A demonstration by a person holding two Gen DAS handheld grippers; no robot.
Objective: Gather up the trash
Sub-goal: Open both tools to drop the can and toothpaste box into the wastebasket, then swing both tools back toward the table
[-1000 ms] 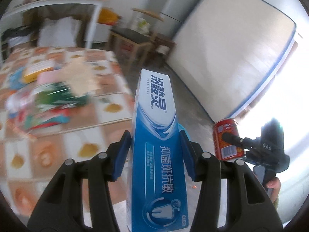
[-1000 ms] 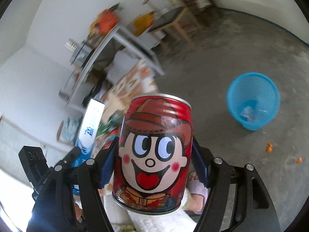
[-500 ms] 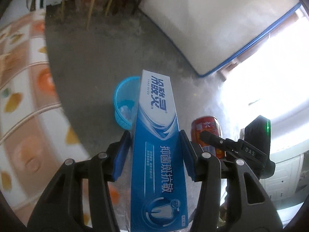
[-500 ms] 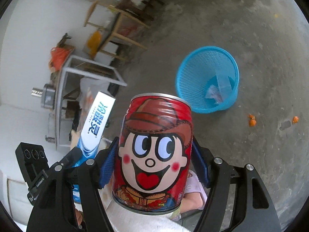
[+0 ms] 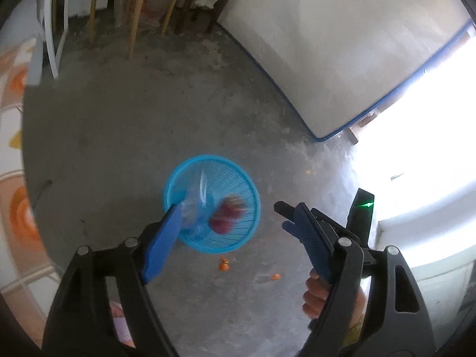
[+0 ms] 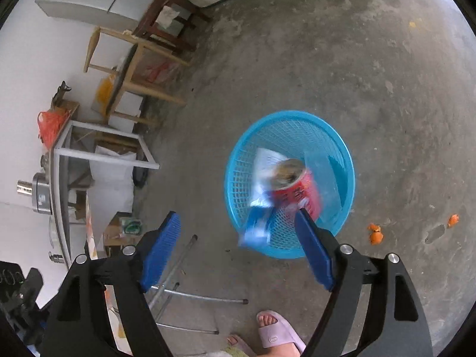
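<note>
Dropping phase: both items are falling into the blue mesh basket point(image 6: 290, 184) on the concrete floor point(image 6: 372, 68).

Left gripper point(image 5: 235, 238): jaws have just been opening, now wide, nothing between the pads. The toothpaste box point(image 6: 257, 223) is a blurred streak at the basket's near-left rim, part inside. Judged light, stiff card; best taken across its narrow faces near mid-length.

Red can point(image 6: 296, 186): blurred, tilted, inside the basket just right of the box. Judged light, rigid, smooth-walled and likely slippery; grip across the body's middle.

Right gripper point(image 6: 238, 250): jaws have also just been opening, wide, holding nothing.

Open room: bare floor all round the basket. Wooden chairs point(image 6: 134, 68) stand well apart at left; orange peel scraps point(image 6: 375, 233) lie near the basket at right; a sandalled foot point(image 6: 278, 331) is below it.
</note>
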